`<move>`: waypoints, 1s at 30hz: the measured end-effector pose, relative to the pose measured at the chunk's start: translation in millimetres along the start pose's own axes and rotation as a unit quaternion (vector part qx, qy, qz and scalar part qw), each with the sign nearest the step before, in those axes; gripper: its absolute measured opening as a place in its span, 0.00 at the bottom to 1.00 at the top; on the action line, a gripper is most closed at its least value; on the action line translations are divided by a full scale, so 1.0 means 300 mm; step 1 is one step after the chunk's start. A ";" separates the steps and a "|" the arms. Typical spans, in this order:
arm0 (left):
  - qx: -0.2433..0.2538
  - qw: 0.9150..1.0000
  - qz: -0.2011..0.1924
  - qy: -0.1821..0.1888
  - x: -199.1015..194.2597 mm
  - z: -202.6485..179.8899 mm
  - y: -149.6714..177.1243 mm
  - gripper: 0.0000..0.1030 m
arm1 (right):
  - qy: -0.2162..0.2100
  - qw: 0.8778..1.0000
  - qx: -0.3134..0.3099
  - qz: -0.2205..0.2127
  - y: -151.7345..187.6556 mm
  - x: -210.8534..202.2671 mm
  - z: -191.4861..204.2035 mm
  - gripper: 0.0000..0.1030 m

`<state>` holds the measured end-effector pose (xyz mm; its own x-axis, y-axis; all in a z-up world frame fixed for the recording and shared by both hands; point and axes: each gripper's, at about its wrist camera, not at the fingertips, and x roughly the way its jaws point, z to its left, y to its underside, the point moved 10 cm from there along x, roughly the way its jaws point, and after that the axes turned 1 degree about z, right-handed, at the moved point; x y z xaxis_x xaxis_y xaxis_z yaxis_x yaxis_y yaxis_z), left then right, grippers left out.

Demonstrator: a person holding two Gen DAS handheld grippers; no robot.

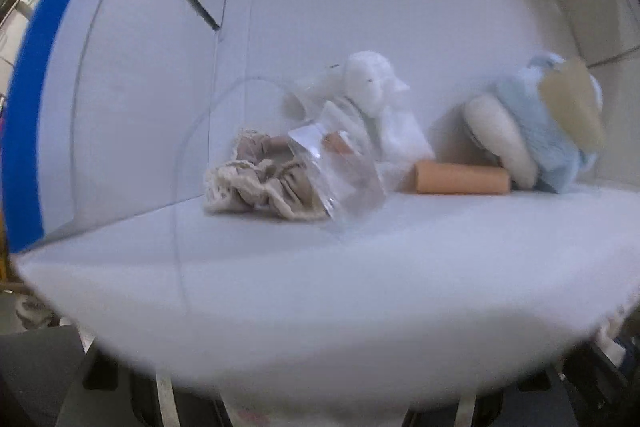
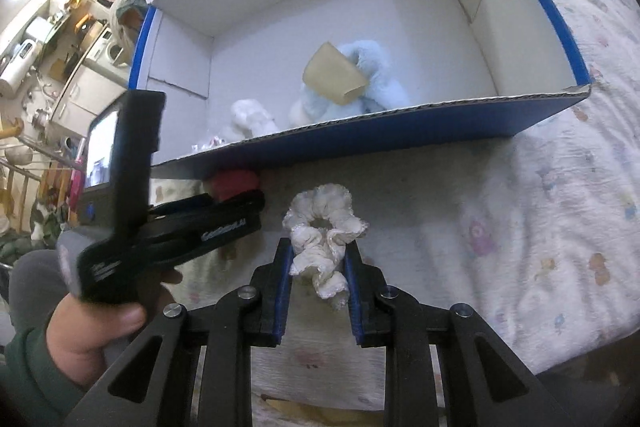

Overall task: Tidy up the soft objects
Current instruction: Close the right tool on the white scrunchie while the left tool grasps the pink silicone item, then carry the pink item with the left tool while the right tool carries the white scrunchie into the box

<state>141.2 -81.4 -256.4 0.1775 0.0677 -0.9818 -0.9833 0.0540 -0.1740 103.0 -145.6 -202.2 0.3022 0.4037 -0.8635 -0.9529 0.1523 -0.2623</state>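
Note:
My right gripper (image 2: 318,247) is shut on a white ruffled scrunchie (image 2: 324,227), held over the bed in front of the box. The blue-and-white cardboard box (image 2: 400,131) holds a light blue plush (image 2: 372,83) with a tan tag, and a white plush (image 2: 250,119). In the left wrist view the box interior shows a beige lace scrunchie in a clear bag (image 1: 280,179), the white plush (image 1: 376,95), an orange cylinder (image 1: 460,179) and the blue plush (image 1: 532,131). The left gripper's body (image 2: 180,227) lies at the box's near wall; its fingers are hidden.
A red soft object (image 2: 234,183) lies under the box's near edge beside the left gripper. The box stands on a patterned bedspread (image 2: 540,227). Cluttered room furniture is at far left (image 2: 60,67).

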 end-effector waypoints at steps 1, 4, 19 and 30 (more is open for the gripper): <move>-0.003 1.000 0.002 -0.003 0.009 0.004 -0.004 0.39 | -0.001 1.000 0.000 -0.001 -0.003 0.003 0.003 0.25; 0.002 1.000 0.006 0.006 0.019 -0.006 -0.008 0.26 | -0.002 1.000 -0.003 -0.001 -0.009 0.000 -0.005 0.25; -0.001 1.000 -0.003 0.020 -0.029 0.060 0.018 0.26 | 0.004 1.000 -0.012 -0.005 -0.014 -0.019 -0.004 0.25; -0.010 0.997 -0.072 0.003 -0.228 0.225 0.087 0.26 | -0.020 0.998 -0.029 -0.047 -0.024 -0.113 0.054 0.25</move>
<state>106.0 -17.3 -188.6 0.3175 0.0555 -0.9466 -0.9480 0.0434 -0.3154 100.1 -145.7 -164.0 0.3896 0.4252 -0.8170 -0.9200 0.1392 -0.3663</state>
